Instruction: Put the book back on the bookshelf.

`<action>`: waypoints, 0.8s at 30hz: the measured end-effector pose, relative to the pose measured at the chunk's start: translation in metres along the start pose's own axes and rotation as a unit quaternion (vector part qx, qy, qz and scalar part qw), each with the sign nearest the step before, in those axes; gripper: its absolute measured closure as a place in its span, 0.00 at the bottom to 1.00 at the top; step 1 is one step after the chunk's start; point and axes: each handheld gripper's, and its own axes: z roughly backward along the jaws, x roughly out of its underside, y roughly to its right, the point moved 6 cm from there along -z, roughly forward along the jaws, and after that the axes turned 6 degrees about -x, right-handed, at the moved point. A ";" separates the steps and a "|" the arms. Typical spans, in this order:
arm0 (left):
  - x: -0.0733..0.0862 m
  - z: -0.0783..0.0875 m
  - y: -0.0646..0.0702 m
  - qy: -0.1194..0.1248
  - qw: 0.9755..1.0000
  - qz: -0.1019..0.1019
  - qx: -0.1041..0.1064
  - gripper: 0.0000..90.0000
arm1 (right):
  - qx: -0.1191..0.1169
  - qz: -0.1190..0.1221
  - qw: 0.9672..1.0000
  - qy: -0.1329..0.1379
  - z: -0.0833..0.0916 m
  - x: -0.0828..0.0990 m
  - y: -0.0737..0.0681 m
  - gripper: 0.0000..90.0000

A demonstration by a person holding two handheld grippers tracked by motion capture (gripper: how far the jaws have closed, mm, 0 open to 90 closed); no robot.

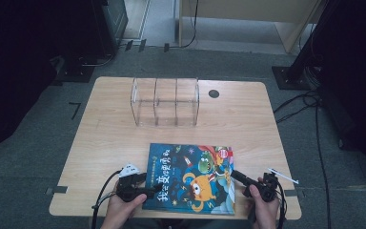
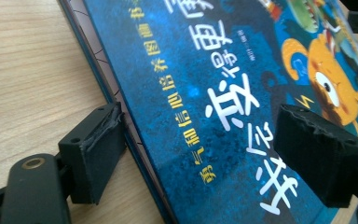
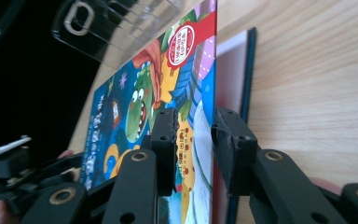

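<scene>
Right gripper view: the right gripper (image 3: 193, 140) has its jaws clamped on the book's (image 1: 190, 176) lifted cover at the bench's near right edge; the left gripper (image 2: 196, 154) straddles the spine, jaws apart.

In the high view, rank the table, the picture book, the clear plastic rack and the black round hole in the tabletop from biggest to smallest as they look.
1. table
2. picture book
3. clear plastic rack, though it sits farther from the camera, so its true size against the book is unsure
4. black round hole
</scene>
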 end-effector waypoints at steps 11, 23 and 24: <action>-0.001 0.003 -0.001 0.010 1.000 -0.008 -0.011 0.26 | 0.024 0.033 0.999 0.000 -0.002 0.002 -0.001 0.80; -0.011 0.010 -0.010 0.032 0.998 0.045 0.036 0.37 | 0.036 0.069 0.997 0.011 -0.003 0.002 -0.008 0.83; -0.012 0.011 -0.012 0.034 0.997 0.048 0.039 0.39 | 0.033 0.070 0.997 0.015 -0.002 0.001 -0.009 0.83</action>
